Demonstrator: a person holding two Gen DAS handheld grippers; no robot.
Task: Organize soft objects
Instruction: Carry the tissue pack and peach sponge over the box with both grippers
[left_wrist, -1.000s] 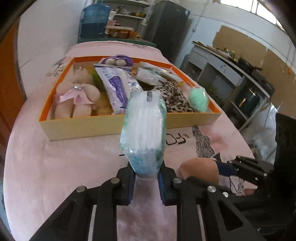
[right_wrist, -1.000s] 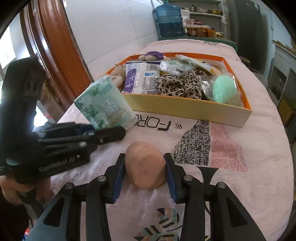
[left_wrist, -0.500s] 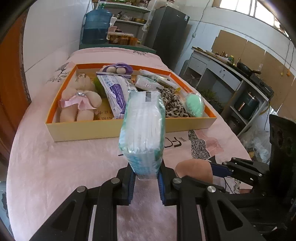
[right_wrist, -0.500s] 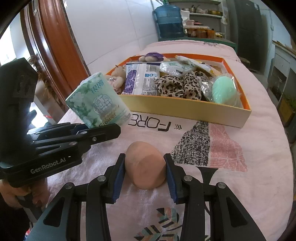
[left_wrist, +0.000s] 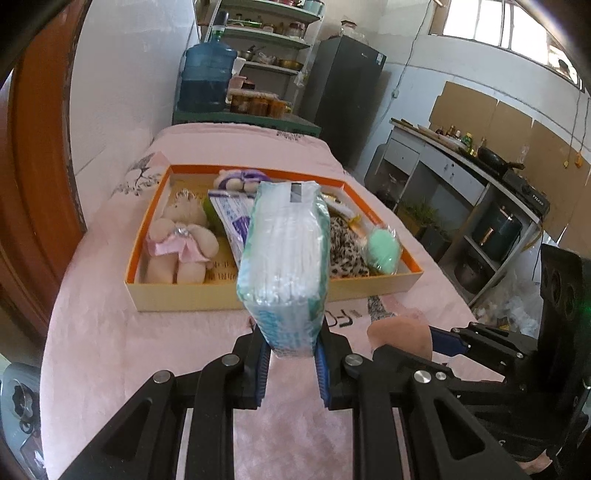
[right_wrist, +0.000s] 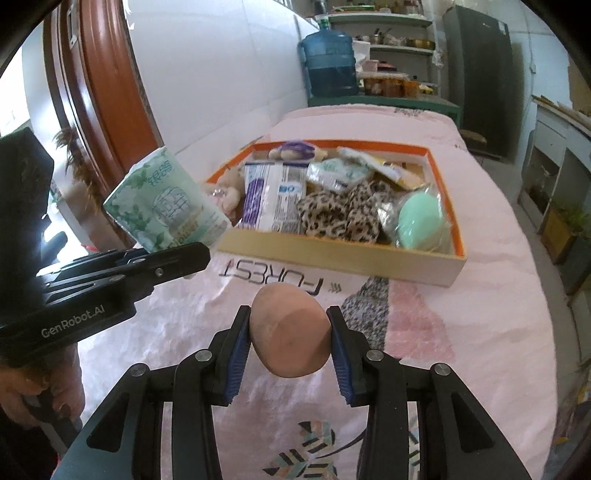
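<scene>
Squarely between fingers: tissue pack.

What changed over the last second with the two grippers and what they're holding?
Both grippers rose off the pink cloth: the left gripper lifted the tissue pack and the right gripper lifted the tan sponge, so the orange box sits lower and farther in view. Both grips stayed closed; the box's contents did not move.

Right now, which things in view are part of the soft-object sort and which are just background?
Job:
- tissue pack in left gripper
- peach sponge in right gripper
- orange box with plush bear, leopard cloth, green sponge

Background:
- water jug
- fridge
- shelves
</scene>
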